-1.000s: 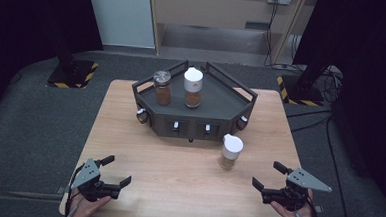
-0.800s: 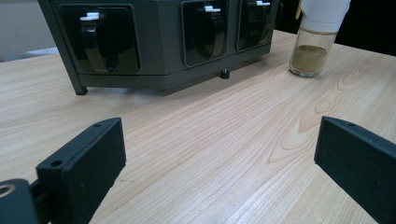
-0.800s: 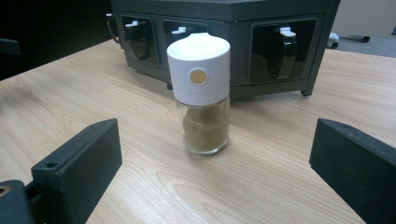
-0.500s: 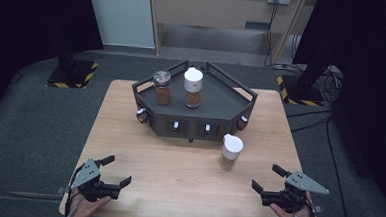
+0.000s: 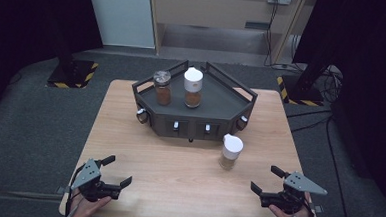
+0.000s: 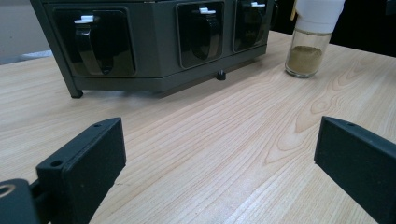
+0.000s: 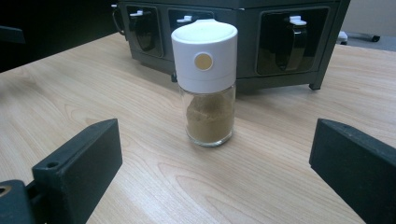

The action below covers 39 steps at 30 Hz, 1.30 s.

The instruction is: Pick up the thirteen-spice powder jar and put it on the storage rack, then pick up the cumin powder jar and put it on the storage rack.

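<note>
A glass spice jar with a white cap (image 5: pixel 231 151) (image 7: pixel 206 81) (image 6: pixel 310 36) stands upright on the wooden table (image 5: pixel 177 173), just in front of the dark rack's right side. The dark angular rack (image 5: pixel 195 119) (image 6: pixel 154 42) (image 7: pixel 243 37) holds a white-capped jar (image 5: pixel 192 87) and a metal-lidded jar of brown spice (image 5: pixel 162 87) on its top. My left gripper (image 5: pixel 116 170) (image 6: pixel 219 172) rests open at the table's near left. My right gripper (image 5: pixel 266 179) (image 7: pixel 215 172) is open at the near right, facing the loose jar from a short way off. Neither holds anything.
The rack's front has several slots with hooks and small white tabs (image 6: pixel 86 19). Grey floor surrounds the table, and stand bases with yellow-black tape (image 5: pixel 72 74) sit beyond the far corners. Bare wood lies between the two grippers.
</note>
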{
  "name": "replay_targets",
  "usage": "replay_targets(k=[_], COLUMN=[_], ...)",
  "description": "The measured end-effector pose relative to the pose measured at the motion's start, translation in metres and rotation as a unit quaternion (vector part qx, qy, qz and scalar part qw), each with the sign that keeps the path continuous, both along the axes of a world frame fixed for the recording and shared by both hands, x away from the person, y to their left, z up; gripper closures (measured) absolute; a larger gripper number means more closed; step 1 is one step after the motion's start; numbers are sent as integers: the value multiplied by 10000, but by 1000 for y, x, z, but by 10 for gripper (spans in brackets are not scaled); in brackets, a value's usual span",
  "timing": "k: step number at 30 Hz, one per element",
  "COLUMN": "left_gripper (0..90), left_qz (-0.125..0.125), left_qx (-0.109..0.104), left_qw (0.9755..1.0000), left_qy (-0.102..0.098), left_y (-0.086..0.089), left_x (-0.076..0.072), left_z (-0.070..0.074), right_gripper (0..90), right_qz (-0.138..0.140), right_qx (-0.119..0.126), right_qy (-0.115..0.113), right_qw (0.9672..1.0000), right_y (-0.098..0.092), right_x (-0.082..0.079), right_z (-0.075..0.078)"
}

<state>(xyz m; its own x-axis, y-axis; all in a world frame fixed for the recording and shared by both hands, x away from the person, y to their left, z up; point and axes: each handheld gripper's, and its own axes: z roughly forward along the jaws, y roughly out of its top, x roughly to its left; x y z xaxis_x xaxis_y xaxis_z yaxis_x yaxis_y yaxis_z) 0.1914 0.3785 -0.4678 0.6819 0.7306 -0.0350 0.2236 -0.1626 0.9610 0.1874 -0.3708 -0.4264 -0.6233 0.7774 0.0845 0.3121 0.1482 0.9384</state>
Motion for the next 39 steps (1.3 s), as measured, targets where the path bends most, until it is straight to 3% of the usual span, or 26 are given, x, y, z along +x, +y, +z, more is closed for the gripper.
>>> replay_targets(k=[24,39], left_gripper=[8,6], left_qz=[-29,-12], left_qx=[-29,-49], left_qw=[10000,10000], left_qy=[-12,-1], left_y=[1,1], left_x=[0,0], left_z=[0,0], right_gripper=[24,25], right_qz=[-108,-5], right_qx=[-54,25], right_qy=[-53,-97], right_qw=[9999,10000], right_y=[2,0], right_x=[-6,-7], right_z=[3,7])
